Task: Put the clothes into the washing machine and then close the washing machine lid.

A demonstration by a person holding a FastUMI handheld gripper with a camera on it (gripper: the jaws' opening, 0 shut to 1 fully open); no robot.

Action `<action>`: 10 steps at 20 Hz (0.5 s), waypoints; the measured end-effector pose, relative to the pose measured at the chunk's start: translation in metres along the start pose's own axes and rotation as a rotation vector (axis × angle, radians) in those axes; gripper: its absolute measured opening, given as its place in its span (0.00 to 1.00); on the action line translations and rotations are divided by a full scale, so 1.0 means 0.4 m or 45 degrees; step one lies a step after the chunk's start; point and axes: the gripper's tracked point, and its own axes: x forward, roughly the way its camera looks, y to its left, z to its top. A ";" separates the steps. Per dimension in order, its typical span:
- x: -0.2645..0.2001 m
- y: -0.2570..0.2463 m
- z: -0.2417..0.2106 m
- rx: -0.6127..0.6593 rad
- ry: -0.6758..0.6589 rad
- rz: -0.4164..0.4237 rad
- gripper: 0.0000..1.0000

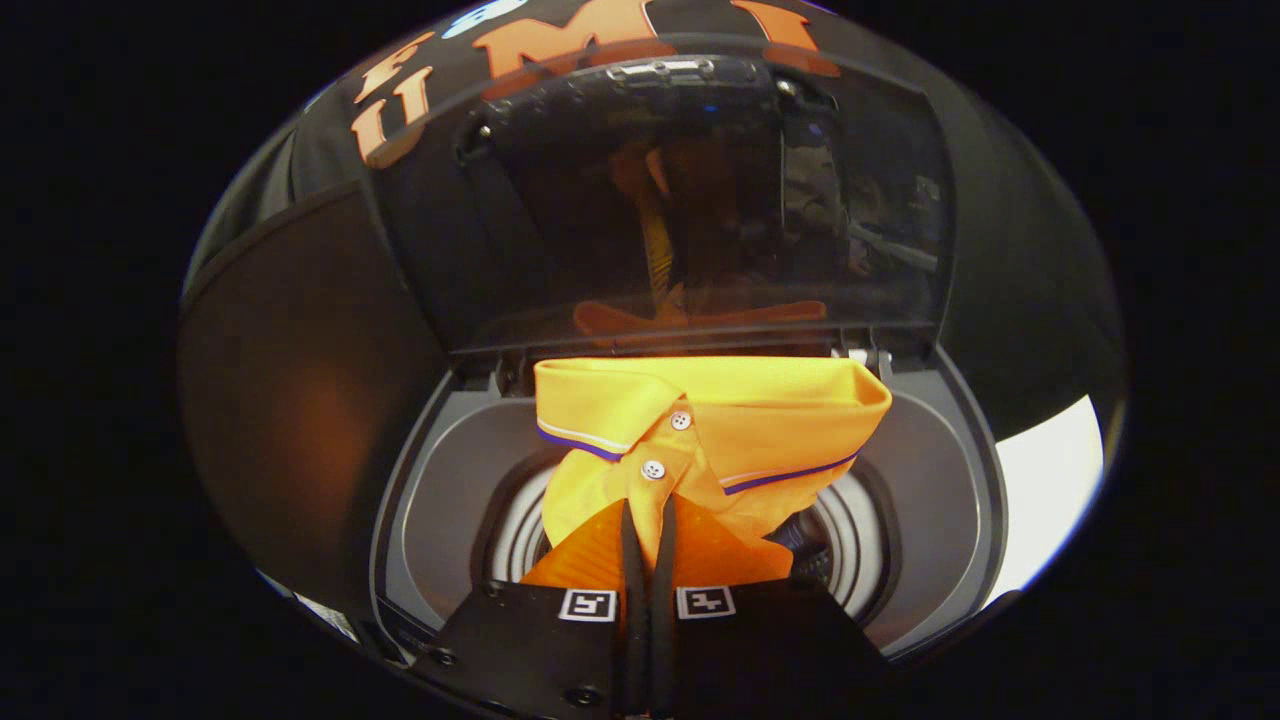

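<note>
Orange polo shirt [700, 430] with white buttons and a purple-striped collar hangs over the round drum opening [850, 560] of the top-loading washing machine [440, 520], its collar at the far side. The tongs [648, 530] are narrow, both fingers pinching the shirt's fabric just below the buttons. Beyond the shirt, the dark glass lid [720, 200] stands raised.

Black cloth wall [1010, 250] behind; pale floor [1050, 490] at right
</note>
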 end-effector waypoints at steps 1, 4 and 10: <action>0.010 -0.004 -0.003 0.021 0.018 -0.005 0.08; 0.042 -0.013 -0.039 0.043 0.133 -0.023 0.08; 0.077 -0.034 -0.070 0.013 0.216 -0.079 0.08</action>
